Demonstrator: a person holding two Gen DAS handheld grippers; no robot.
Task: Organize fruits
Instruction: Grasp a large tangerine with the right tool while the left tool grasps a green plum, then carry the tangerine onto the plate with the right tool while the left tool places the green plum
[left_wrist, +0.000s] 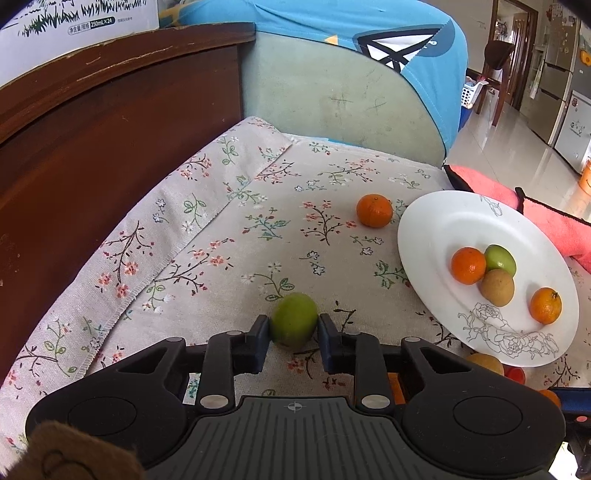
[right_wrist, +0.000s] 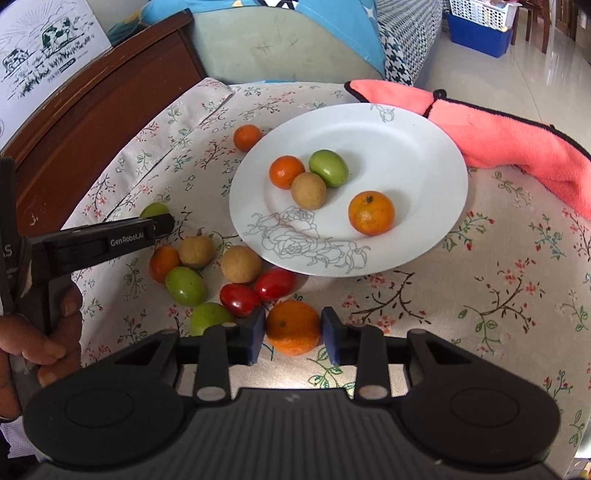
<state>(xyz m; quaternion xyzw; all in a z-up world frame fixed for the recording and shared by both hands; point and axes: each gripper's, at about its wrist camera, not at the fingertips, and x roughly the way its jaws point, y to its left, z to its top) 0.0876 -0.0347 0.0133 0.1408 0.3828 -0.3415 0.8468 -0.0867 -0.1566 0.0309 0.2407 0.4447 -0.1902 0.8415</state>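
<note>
Clamping a green fruit, the left hand-held gripper has its blue pads pressed on both sides of it, down on the flowered cloth left of the white plate. Right hand-held gripper brackets an orange on the cloth just below the plate; left pad touches it, right pad looks a hair off, so no firm grip seen.

Plate load, both views: two oranges, one green fruit, one tan fruit. Another orange sits on the cloth just off the plate's far-left rim.

Right view only: loose pile on the cloth beside the plate, namely two red tomatoes, two tan fruits, two green fruits, one small orange. It also shows the left tool from the side, with a hand wrapped on its handle. Left view hides most of that pile behind its own body.

Left view only: a room beyond with a fridge and a wooden chair.

Readable text: "GenRobot.AI" on the left tool's side (right view); "250mL×24" on the white carton atop the brown wooden cabinet; the other carton print is too small. A pink cloth lies behind the plate.
</note>
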